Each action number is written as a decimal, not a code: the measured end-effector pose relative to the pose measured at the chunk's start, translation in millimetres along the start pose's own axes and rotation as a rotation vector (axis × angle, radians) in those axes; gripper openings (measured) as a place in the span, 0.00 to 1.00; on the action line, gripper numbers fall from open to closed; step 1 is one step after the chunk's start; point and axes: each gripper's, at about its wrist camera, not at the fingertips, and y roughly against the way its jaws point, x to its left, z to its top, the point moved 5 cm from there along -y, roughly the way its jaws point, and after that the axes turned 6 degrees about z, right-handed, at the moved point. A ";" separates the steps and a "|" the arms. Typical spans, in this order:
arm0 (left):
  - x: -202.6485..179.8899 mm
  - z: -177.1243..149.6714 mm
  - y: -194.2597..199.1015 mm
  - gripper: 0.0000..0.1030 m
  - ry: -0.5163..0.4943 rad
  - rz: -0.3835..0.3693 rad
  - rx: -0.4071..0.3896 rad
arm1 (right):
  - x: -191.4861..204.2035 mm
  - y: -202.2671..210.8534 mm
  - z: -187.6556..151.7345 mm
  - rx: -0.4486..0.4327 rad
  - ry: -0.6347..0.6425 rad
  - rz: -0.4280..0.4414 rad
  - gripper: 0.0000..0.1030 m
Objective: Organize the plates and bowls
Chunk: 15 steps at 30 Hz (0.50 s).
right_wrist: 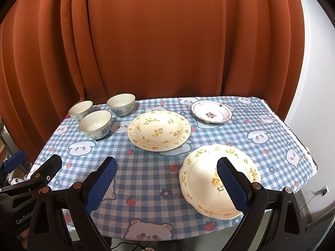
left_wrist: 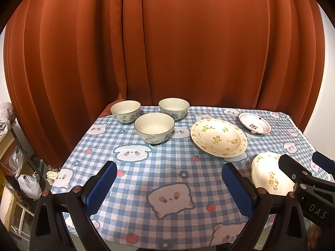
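Three cream bowls with blue flowers stand at the table's far left: one at the back left [left_wrist: 125,111] [right_wrist: 80,108], one at the back [left_wrist: 174,108] [right_wrist: 121,104], one in front [left_wrist: 154,127] [right_wrist: 95,123]. A round yellow-flowered plate [left_wrist: 218,137] [right_wrist: 159,130] lies mid-table. A small red-patterned plate [left_wrist: 254,123] [right_wrist: 211,111] lies at the back right. A scalloped yellow-flowered plate [left_wrist: 270,175] [right_wrist: 201,179] lies at the front right. My left gripper [left_wrist: 169,185] is open and empty over the front cloth. My right gripper [right_wrist: 167,185] is open and empty, its right finger above the scalloped plate.
A blue checked cloth [left_wrist: 167,167] with cartoon animals covers the table. A rust-red curtain [left_wrist: 167,41] hangs close behind. Shelves and plastic bags [left_wrist: 25,179] stand at the left. A white wall [right_wrist: 314,83] is at the right.
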 end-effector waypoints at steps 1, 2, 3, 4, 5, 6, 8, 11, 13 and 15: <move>-0.1 0.0 0.0 0.97 0.000 0.000 0.000 | -0.2 -0.1 0.1 0.000 0.000 0.000 0.95; -0.7 0.0 -1.0 0.97 0.000 -0.001 0.001 | -0.1 -0.2 -0.3 0.001 0.000 -0.001 0.95; -1.0 0.4 -2.3 0.97 -0.001 -0.001 0.003 | -0.2 -0.1 -0.5 0.001 -0.001 0.001 0.95; -1.8 -0.1 -2.7 0.97 -0.002 -0.004 0.004 | 0.4 0.0 -0.4 0.001 0.000 0.000 0.95; -1.3 0.6 -3.4 0.97 -0.002 -0.004 0.003 | 0.4 0.4 -1.0 0.000 -0.001 -0.003 0.95; -2.1 0.5 -3.9 0.97 -0.004 -0.005 0.003 | 0.3 -0.3 -0.9 0.000 -0.002 -0.004 0.95; -2.2 1.9 -7.6 0.97 -0.008 -0.010 0.005 | -0.6 -1.8 -1.6 0.001 -0.008 -0.006 0.95; -6.9 1.8 -11.8 0.95 -0.019 -0.029 0.016 | -1.5 -7.3 -2.6 0.003 -0.021 -0.017 0.95; -15.0 1.0 -15.7 0.92 -0.034 -0.047 0.033 | -5.8 -10.2 -4.3 0.013 -0.035 -0.032 0.95; -23.3 -1.0 -19.6 0.91 -0.050 -0.062 0.051 | -9.4 -12.4 -6.8 0.027 -0.050 -0.043 0.95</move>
